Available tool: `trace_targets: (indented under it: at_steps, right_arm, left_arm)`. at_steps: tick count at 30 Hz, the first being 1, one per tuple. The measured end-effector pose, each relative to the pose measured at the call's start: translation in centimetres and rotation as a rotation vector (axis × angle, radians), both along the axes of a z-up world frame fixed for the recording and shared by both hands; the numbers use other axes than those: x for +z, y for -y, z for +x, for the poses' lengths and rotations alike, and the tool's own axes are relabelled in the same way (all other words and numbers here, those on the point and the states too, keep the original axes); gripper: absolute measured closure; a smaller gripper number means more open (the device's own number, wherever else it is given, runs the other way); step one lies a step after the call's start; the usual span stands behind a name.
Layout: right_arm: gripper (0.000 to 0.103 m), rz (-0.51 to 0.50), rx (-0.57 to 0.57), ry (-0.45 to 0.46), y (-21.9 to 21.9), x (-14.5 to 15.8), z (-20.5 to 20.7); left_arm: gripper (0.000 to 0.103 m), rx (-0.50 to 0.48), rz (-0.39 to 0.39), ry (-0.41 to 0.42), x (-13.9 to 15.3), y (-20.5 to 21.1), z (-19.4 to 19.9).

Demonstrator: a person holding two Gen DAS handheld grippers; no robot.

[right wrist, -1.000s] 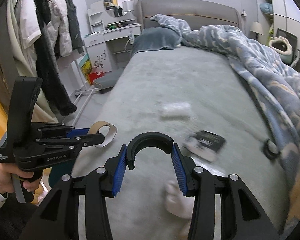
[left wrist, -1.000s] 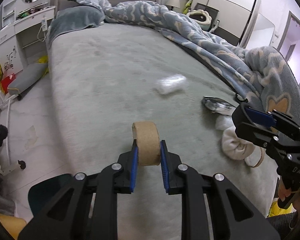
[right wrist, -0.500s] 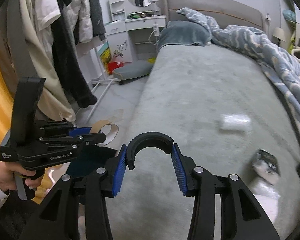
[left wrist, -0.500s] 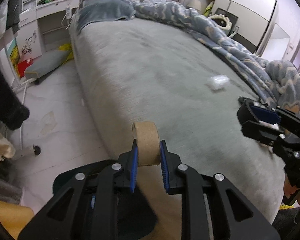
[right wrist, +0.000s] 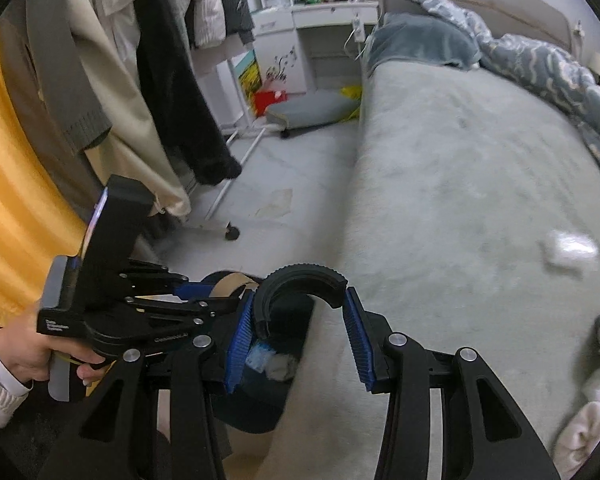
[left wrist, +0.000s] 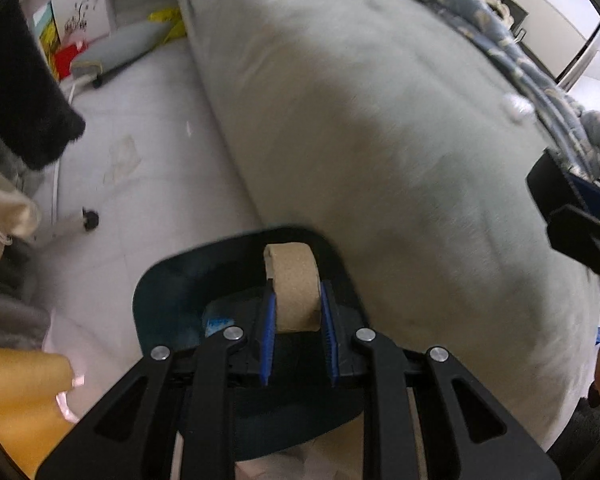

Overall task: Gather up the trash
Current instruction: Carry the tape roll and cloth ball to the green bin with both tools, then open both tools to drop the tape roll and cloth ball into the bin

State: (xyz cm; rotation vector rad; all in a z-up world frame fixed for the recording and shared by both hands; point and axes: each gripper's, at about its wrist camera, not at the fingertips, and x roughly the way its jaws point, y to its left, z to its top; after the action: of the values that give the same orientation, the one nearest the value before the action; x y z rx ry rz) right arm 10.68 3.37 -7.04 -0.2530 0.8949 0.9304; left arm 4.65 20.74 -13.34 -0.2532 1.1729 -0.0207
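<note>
Now cardboard roll (left wrist: 294, 292) sits between left tongs (left wrist: 296, 320).

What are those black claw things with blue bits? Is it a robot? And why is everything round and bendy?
No robot here: a person holds two grabber tools, one in each hand, and each has a wide, bendy camera looking along its fingers. In the left tool's view, the left gripper pinches a cardboard roll over a dark bin beside the bed. In the right tool's view, the right gripper holds a black curved piece while the hand grips the other tool. A white wad lies on the bed.
</note>
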Motion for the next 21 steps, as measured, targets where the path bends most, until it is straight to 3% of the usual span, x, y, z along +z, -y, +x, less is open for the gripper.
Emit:
trace_targets:
  at_steps: [12,13,15,21]
  right_arm:
    - [0.058,-0.037,0.034,-0.074,-3.7,-1.8,-0.2]
    - [0.058,-0.04,0.036,-0.078,-4.1,-2.0,-0.3]
    - [0.058,-0.048,0.041,-0.087,-4.6,-2.4,-0.3]
    - [0.058,-0.073,0.038,-0.102,-5.6,-3.3,-0.4]
  left_arm:
    - [0.08,0.02,-0.019,-0.169,-4.8,-2.8,-1.8]
    - [0.078,0.018,-0.016,-0.172,-4.8,-2.8,-2.0]
    - [0.055,0.018,-0.015,-0.168,-4.8,-3.0,-2.3]
    - [0.046,0.055,-0.01,-0.126,-3.2,-4.6,-3.2]
